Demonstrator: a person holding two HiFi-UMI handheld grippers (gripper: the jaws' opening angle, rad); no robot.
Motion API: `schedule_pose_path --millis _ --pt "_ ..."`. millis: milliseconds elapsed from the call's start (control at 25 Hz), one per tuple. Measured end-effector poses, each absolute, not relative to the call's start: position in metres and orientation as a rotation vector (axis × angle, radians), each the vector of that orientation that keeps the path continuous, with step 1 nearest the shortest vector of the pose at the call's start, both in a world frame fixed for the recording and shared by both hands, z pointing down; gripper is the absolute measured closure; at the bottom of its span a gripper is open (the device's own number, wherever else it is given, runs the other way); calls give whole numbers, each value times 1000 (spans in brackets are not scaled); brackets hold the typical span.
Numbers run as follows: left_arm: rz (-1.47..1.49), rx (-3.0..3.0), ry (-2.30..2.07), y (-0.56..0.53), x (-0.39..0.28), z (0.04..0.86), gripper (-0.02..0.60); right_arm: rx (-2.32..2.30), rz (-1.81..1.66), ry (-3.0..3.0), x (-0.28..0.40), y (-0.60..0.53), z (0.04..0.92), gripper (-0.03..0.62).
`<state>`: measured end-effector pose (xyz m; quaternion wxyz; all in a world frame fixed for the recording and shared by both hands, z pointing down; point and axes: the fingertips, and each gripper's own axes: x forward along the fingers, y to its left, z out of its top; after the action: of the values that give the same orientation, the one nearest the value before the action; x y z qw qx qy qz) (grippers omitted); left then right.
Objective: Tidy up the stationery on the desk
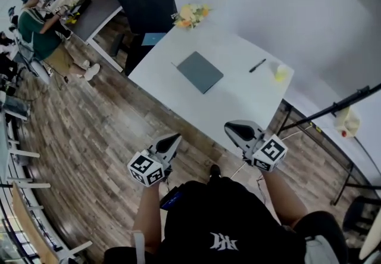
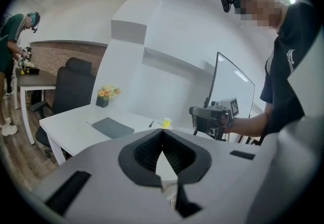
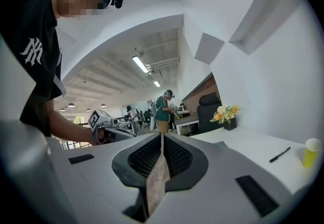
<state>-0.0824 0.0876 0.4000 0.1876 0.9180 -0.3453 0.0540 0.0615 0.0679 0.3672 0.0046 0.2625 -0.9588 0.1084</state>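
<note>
Tidying not begun. My left gripper (image 1: pixel 174 139): jaws pressed together, empty, short of the desk (image 1: pixel 232 105). Grey notebook (image 1: pixel 200 71) at 12 o'clock. My right gripper (image 1: pixel 234 129): likewise closed, empty. Pen (image 1: pixel 257 65) at 1 o'clock, yellow cup (image 1: pixel 281 72) near it, both untouched.

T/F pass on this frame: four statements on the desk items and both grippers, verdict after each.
1. The left gripper and right gripper are both shut with nothing between the fingers. True.
2. The black pen lies on the gray notebook. False: it lies on the bare desk, apart from the notebook and nearer the yellow cup.
3. The flowers stand at a desk corner. True.
4. The yellow cup is tipped over. False: it stands upright on the desk.
</note>
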Motion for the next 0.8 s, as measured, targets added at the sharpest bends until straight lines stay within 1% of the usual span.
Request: schedule_pose_path --millis 360,800 --pt "159 2548 -970 36 -77 401 580 837 336 -2980 68 15 372 554" --pt "101 2458 -870 -45 -71 425 580 841 361 -2932 57 -60 383 553"
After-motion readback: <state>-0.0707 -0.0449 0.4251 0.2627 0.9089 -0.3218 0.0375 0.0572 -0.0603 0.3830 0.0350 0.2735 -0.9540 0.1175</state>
